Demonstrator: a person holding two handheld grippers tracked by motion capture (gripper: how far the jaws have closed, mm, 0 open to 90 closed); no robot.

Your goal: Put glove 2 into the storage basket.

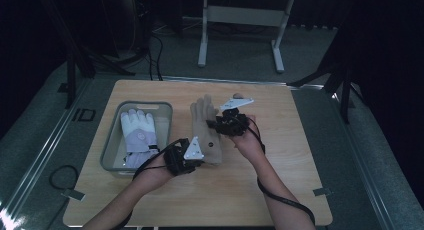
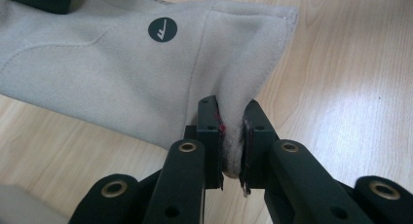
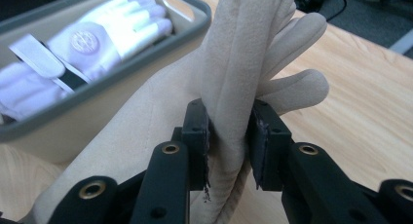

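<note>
We held the beige glove (image 1: 206, 130) at both ends, between the grey bin (image 1: 111, 140) on one side and the bare tabletop (image 1: 280, 180) on the other. The left gripper (image 2: 233, 136) had its jaws pinched on a fold of the cuff edge, near the round dark logo patch (image 2: 162, 29); the fabric bunched between the pads. The right gripper (image 3: 229, 141) had its jaws clamped across the gathered finger section, with the glove's fingers fanning out beyond the pads. In the high view, the long axis of the glove ran from about 6 o'clock at the cuff to 12 o'clock at the fingertips, roughly parallel to the long side of the bin. The left gripper (image 1: 187, 157) sat at the 6 o'clock end and the right gripper (image 1: 227, 122) at about 1 o'clock of the glove body. The bin lay at 9 o'clock from the glove and already contained a white glove (image 1: 137, 132). We judged the left hand to be the nearer one to the bin, so any transfer would run toward 9 o'clock, with the axis kept aligned to the bin's length.
</note>
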